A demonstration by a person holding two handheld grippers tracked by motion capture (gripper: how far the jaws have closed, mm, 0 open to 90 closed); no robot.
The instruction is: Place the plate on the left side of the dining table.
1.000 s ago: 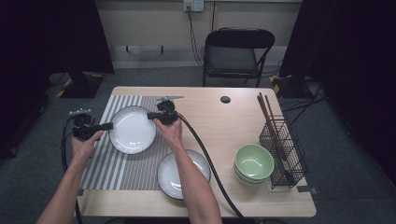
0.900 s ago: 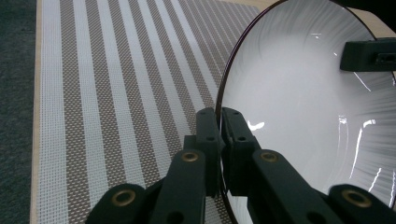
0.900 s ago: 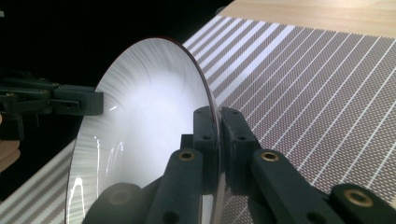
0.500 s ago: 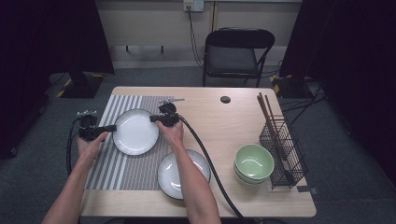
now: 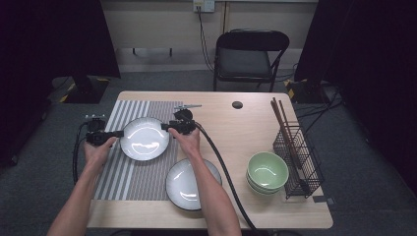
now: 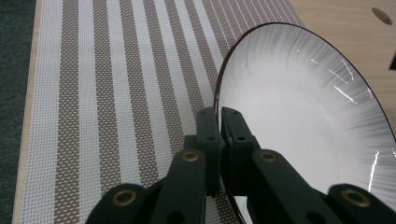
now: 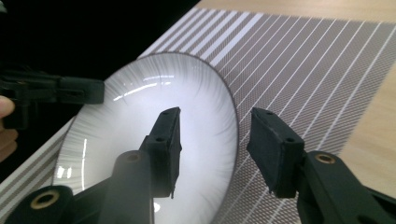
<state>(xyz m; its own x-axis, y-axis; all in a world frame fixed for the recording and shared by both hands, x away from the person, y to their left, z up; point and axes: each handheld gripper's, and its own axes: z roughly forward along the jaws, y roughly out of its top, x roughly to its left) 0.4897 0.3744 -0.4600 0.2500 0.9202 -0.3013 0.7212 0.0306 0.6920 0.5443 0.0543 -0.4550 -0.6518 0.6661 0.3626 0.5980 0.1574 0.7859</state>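
Plate point(image 5: 144, 139) sits left of centre in the high view, over the striped placemat point(image 5: 123, 172), with a gripper at each side. Left gripper point(image 6: 220, 122) has its jaws pinched tight on the plate's rim, seen low in the middle of the left gripper view. Right gripper point(image 7: 215, 135) stands with jaws wide apart, straddling the opposite rim without clamping it. A second plate point(image 5: 187, 184) lies lower in the frame, near the table's point(image 5: 231, 132) front edge.

The high view is looking down from above; both gripper views are sitting close behind their jaws, sharing the round white ribbed plate point(image 6: 308, 126).
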